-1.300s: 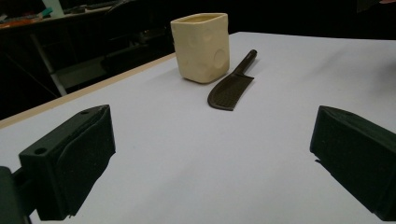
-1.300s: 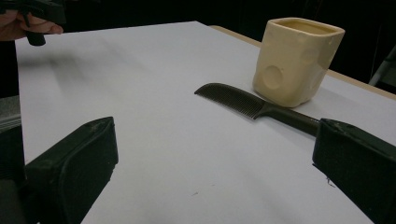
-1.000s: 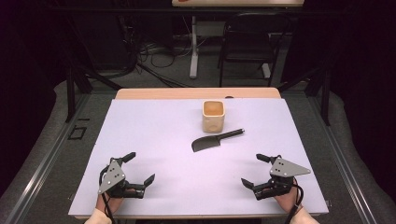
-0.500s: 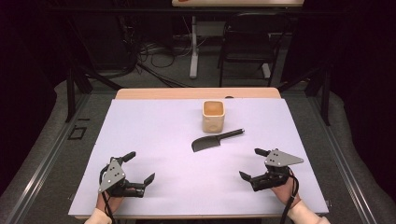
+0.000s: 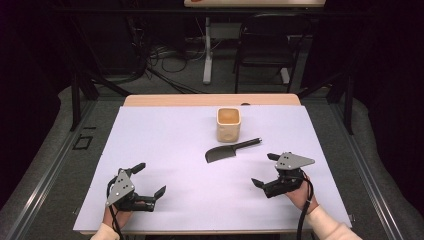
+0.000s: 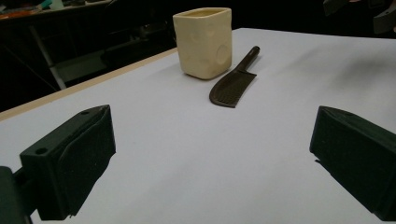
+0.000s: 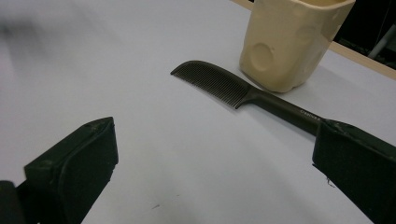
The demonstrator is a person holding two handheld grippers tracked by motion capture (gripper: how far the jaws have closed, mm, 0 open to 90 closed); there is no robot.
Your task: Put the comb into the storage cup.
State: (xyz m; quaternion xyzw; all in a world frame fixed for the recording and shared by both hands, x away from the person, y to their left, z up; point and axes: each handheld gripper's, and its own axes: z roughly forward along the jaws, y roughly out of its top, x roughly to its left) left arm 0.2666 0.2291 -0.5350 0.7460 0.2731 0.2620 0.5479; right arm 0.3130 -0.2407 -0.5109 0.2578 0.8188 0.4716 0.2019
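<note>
A cream cup [image 5: 228, 124] with dimpled sides stands upright on the white table cover [image 5: 165, 135], toward the far middle. Just in front of it lies a black comb [image 5: 231, 150], handle pointing right and away. My left gripper [image 5: 150, 178] rests open near the front left edge, holding nothing. My right gripper [image 5: 264, 170] is open at the front right, a short way right of the comb. The left gripper view has the cup [image 6: 204, 41] and comb [image 6: 235, 79] well ahead of the open jaws. In the right gripper view the comb [image 7: 224, 86] lies close ahead, beside the cup [image 7: 292, 42].
The wooden table edge [image 5: 210, 100] borders the far side of the cover. Beyond it, on the dark floor, are a chair [image 5: 270, 45], cables and a table leg [image 5: 207, 50]. Broad bare cover lies left of the cup and between the grippers.
My right gripper has moved forward and a little left, closer to the comb, still open. The left gripper, cup and comb have stayed put.
</note>
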